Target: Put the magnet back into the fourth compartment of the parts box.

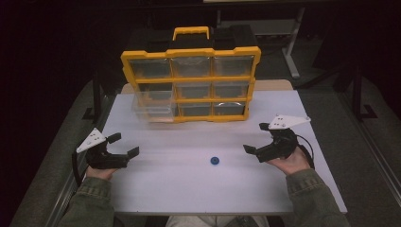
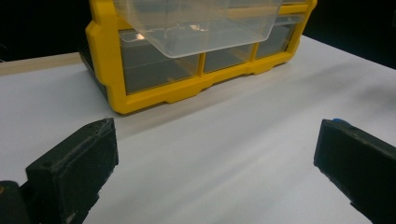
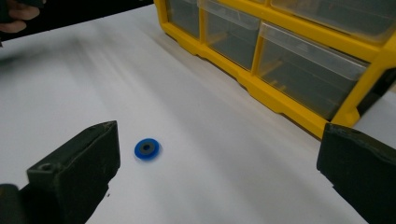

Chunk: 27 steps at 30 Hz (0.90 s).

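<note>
A small blue disc [image 1: 215, 161] with a dark centre lies flat on the white table [image 1: 189, 189], between my two grippers; in the right gripper view the disc [image 3: 147, 149] lies just past the left jaw. A yellow organiser [image 1: 191, 85] with clear drawers stands at the table's far side. One clear drawer [image 1: 152, 109] at its lower left is pulled out; it hangs out over the table [image 2: 198, 25] and looks empty. My left gripper [image 1: 124, 145] rests open at the left. My right gripper [image 1: 257, 138] is open at the right. Both hold nothing.
The organiser [image 3: 280, 56] has a yellow carry handle [image 1: 191, 32] on top. Bare white tabletop [image 2: 224, 154] spreads between the grippers and the organiser [image 2: 140, 79]. Beyond the table, dark floor and a desk leg [image 1: 292, 52] show at the back right.
</note>
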### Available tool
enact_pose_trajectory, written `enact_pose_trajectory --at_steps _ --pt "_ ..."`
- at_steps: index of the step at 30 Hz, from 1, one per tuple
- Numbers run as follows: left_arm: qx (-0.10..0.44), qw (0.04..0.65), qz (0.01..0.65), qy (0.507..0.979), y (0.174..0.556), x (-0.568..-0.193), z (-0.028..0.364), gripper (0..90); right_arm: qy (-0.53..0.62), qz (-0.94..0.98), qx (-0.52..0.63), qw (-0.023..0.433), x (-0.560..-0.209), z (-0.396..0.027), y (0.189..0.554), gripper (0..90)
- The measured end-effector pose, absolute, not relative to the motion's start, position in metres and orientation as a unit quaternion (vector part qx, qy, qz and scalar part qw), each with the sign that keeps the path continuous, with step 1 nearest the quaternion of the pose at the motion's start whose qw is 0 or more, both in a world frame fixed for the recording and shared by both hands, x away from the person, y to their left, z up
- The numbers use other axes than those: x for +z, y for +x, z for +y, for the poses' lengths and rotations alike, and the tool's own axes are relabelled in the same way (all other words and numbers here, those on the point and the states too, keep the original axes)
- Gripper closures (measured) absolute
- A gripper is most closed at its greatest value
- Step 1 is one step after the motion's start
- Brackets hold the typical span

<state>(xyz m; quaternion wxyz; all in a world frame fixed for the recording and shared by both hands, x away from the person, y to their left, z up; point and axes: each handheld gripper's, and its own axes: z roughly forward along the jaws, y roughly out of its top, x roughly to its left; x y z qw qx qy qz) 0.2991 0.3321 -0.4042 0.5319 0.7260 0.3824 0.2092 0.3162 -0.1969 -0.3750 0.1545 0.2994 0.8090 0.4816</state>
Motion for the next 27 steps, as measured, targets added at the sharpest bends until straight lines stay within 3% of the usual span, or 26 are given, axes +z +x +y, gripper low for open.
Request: enact_pose_trajectory --at_steps 27 --pt "0.215 0.543 0.386 0.714 0.298 -0.402 0.336 0.0 0.249 0.848 0.452 0.123 -0.369 -0.151 0.334 0.0"
